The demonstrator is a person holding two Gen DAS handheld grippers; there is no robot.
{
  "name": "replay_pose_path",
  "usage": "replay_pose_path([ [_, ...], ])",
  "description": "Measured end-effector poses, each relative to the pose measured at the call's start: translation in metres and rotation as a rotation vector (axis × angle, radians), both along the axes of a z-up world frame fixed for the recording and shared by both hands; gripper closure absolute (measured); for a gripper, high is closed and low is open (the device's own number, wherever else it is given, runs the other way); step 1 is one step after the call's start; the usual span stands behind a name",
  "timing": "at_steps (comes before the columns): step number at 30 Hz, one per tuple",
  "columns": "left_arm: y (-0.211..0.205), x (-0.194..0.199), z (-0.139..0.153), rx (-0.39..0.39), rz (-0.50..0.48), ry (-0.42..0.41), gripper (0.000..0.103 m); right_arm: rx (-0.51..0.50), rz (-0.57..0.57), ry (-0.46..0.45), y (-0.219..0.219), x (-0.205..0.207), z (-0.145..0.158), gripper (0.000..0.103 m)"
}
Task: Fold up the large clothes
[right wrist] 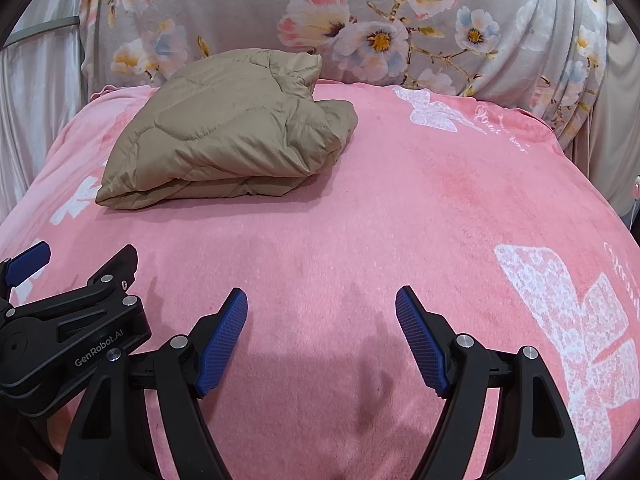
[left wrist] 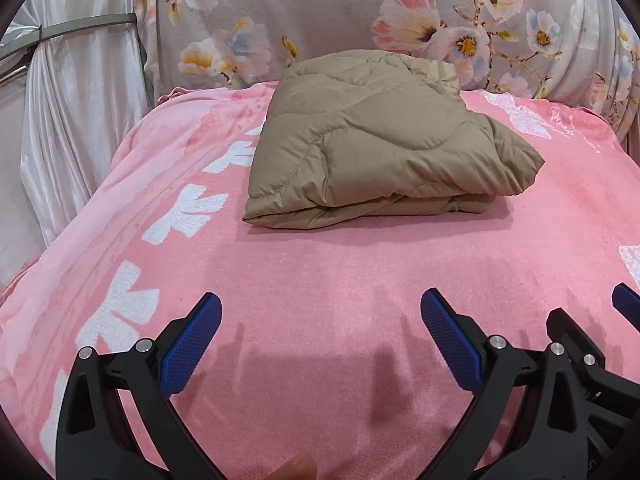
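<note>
1. Task item: a tan quilted padded jacket lies folded into a compact bundle in the upper centre of the left wrist view and the upper left of the right wrist view. It rests on the pink fleece blanket, well apart from both tools.
2. Left gripper: released, blue-padded jaws spread wide, nothing between them, hovering low over bare blanket at the bottom of its frame.
3. Right gripper: likewise released and empty, jaws spread. It also shows at the lower right edge of the left wrist view, just beside the left gripper.
4. Judgement on stage: the fold appears complete or nearly so. The upper layer overhangs unevenly at the bundle's right side, and the lower layers bulge at the near edge.
5. Recommended handling, if tidying is intended: approach low from the near edge, pinch only the top layer at the overhanging corner, and draw it square. The padded fill will likely spring back, so press flat before letting go. A slippery shell may slide on the fleece.
6. Surface: the blanket carries white bow-shaped prints and faint script, and lies smooth.
7. Room: a grey floral-print fabric drapes across the top of both frames. A pale satin curtain with a tie band hangs at the upper left of the left wrist view.
</note>
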State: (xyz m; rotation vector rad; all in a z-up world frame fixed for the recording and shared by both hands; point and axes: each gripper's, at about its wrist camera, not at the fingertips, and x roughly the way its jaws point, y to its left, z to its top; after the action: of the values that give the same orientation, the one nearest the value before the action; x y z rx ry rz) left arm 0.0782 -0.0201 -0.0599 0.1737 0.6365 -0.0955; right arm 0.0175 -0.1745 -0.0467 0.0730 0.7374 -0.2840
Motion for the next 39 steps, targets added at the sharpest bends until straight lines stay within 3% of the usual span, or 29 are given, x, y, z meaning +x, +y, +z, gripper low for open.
replay_pose_path([
  [39, -0.0004, 0.0021, -0.0005, 0.005, -0.005, 0.005, 0.01, -0.006, 0.003, 0.0, 0.0003, -0.0002, -0.002, 0.028],
])
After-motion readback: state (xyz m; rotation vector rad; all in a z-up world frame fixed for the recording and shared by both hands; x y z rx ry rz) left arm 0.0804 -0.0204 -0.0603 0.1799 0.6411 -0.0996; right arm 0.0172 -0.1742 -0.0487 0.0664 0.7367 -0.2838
